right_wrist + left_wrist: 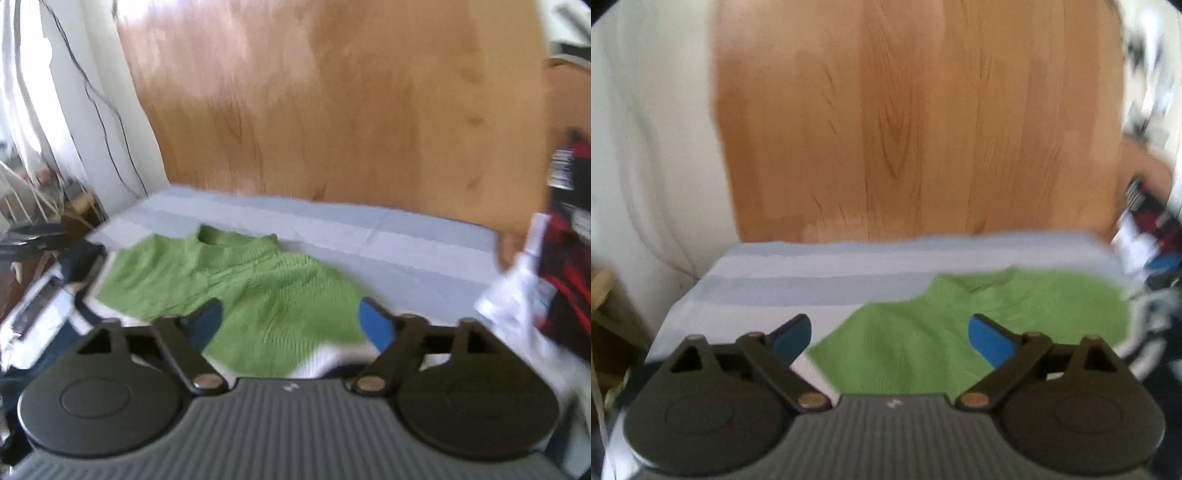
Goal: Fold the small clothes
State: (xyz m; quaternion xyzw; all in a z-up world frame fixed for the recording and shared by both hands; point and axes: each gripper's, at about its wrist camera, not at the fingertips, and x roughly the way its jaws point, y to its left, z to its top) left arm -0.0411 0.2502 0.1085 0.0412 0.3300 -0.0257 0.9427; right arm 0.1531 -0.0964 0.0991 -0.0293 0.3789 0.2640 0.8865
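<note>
On a striped pale blue/grey cloth (798, 266), wooden panel (916, 122) behind, white curtain (646, 147) at left. Green knit top (240, 291) lies flat w/ white layer under it, below & ahead of both tools. Left gripper (890, 338) spread wide, nothing gripped. Right gripper (291, 325) also wide, pads off the fabric. Both frames blurry.

Green knit top (236, 280) flat on striped sheet (388, 236), right gripper (299, 325) fingers apart w/ nothing between
</note>
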